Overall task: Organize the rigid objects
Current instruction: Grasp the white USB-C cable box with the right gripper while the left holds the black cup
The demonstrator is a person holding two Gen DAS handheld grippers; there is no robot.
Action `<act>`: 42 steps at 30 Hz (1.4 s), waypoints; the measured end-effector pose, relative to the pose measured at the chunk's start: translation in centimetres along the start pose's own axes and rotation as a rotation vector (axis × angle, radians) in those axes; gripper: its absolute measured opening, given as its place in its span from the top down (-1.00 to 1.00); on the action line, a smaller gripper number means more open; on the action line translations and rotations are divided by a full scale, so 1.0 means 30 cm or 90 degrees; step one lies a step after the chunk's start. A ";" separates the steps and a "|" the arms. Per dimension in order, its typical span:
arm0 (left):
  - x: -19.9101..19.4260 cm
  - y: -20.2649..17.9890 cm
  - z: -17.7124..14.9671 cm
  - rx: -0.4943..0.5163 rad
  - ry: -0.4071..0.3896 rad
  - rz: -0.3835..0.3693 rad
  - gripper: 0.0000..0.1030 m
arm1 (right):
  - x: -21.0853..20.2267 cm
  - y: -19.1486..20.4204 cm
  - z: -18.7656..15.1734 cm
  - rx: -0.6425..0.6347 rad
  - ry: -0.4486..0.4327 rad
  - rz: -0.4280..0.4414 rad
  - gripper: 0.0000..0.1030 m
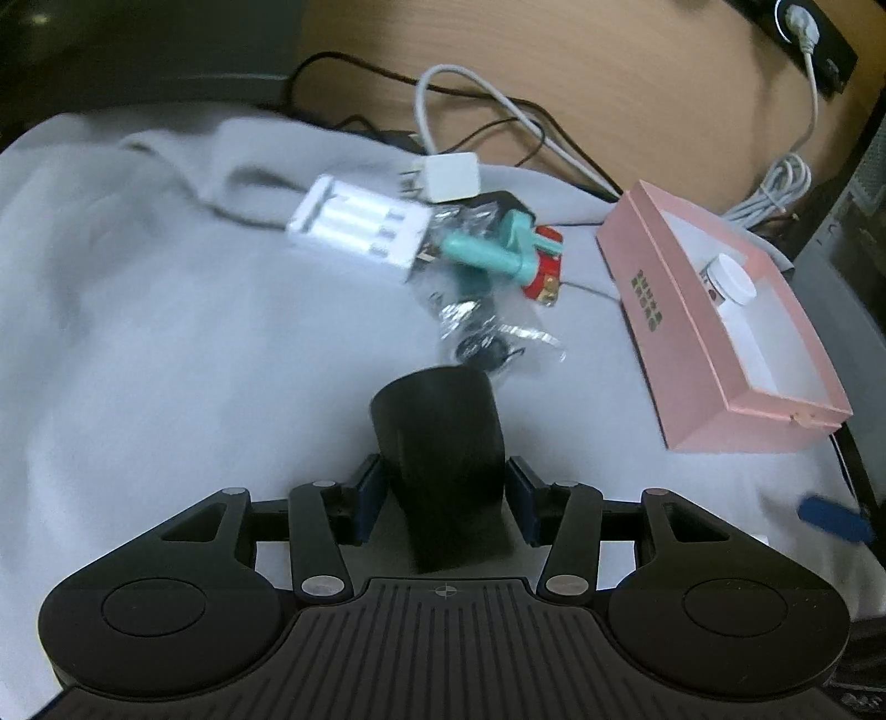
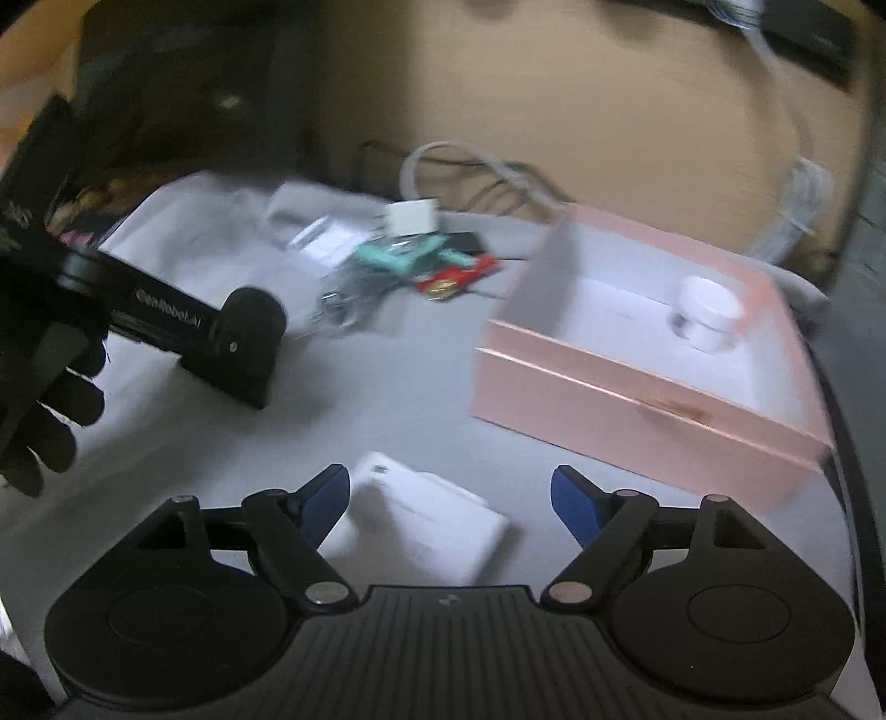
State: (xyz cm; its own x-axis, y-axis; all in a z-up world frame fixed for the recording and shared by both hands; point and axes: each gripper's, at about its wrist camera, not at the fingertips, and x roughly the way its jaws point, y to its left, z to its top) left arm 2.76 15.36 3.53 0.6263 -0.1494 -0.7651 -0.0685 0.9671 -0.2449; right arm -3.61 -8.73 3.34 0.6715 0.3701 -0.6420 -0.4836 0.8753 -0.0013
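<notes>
My left gripper (image 1: 446,487) is shut on a black rounded object (image 1: 437,443), which sticks up between the blue pads over the grey cloth (image 1: 166,360). My right gripper (image 2: 451,493) is open above a white flat block (image 2: 426,520) lying on the cloth; the right pad stands clear of it. To the right is an open pink box (image 1: 714,382) (image 2: 637,399) holding a small white jar (image 1: 731,282) (image 2: 709,315). Beyond lies a pile: a white battery case (image 1: 354,227), a white plug cube (image 1: 451,177), a teal tool (image 1: 487,255), a red piece (image 1: 545,271) and a crinkled clear bag (image 1: 482,327).
White and black cables (image 1: 498,111) trail from the pile across the wooden desk (image 1: 637,83) to a black socket strip (image 1: 803,27). In the right wrist view a black-gloved hand (image 2: 50,399) grips the other device's black housing (image 2: 166,310) at the left. The right wrist view is blurred.
</notes>
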 end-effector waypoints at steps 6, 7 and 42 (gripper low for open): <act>0.060 -0.061 0.042 0.022 -0.011 0.011 -0.03 | -0.033 -0.114 -0.083 0.120 0.034 0.004 -0.63; 0.065 -0.067 0.042 0.027 -0.015 0.015 -0.03 | -0.040 -0.124 -0.097 0.134 0.033 0.008 -0.65; 0.036 -0.077 -0.015 0.074 -0.023 0.019 0.03 | -0.008 -0.035 -0.067 0.161 0.044 0.062 -0.93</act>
State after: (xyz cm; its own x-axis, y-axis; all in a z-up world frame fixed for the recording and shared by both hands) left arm 3.24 12.88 2.99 0.6525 -0.1148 -0.7490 0.0014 0.9886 -0.1502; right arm -4.40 -10.37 1.95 0.5840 0.4422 -0.6808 -0.3834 0.8894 0.2488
